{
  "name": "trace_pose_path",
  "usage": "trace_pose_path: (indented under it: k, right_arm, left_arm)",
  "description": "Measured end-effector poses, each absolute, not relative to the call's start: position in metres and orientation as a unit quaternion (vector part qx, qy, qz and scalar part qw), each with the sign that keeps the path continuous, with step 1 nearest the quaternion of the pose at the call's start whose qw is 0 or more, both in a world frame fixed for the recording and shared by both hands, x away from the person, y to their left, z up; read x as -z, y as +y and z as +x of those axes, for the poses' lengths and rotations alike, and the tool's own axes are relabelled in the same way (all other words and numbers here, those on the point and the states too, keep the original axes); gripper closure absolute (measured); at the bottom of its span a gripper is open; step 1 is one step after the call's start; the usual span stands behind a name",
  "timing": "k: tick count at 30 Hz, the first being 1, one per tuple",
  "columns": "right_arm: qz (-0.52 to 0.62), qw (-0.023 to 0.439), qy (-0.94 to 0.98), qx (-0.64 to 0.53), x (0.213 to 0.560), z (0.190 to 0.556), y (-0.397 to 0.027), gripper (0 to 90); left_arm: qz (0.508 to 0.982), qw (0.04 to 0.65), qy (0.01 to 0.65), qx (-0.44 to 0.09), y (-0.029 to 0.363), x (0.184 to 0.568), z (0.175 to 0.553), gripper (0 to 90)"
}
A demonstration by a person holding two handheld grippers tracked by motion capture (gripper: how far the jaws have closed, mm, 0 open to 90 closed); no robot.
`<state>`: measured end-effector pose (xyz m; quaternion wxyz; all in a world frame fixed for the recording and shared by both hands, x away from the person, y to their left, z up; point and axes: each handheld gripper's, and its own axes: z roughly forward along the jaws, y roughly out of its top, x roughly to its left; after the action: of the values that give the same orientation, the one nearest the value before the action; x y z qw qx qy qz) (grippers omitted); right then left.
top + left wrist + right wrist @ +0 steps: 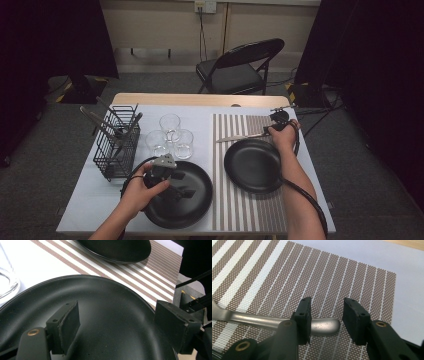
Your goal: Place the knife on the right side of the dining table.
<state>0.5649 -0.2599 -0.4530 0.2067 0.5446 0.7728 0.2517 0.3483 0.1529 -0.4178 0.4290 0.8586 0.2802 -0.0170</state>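
Observation:
A silver utensil (240, 137) lies on the striped placemat (240, 210), just beyond the right black plate (250, 165). In the right gripper view the rounded end of its handle (324, 326) sits between the jaws of my right gripper (327, 315). The left pad is against the handle and the right pad stands clear of it. My left gripper (184, 184) hovers wide open over the near-left black plate (195, 210), low above its surface (107, 305), with nothing between its jaws.
A black wire basket (117, 145) holding utensils stands at the left. Three clear glasses (170, 137) are grouped beside it, one at the edge of the left gripper view (7, 277). A folding chair (240, 70) stands beyond the table.

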Motion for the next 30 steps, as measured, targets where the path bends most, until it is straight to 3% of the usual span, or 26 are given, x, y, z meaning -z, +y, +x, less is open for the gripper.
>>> trace_pose_path:
  k: [30]
  right_arm:
    - [0.556,0.199,0.767,-0.249,0.4569,0.5582,-0.2674,61.2]
  left_arm:
    - [0.856,0.432,0.284,0.019,0.1526,0.4189,0.3490,20.3]
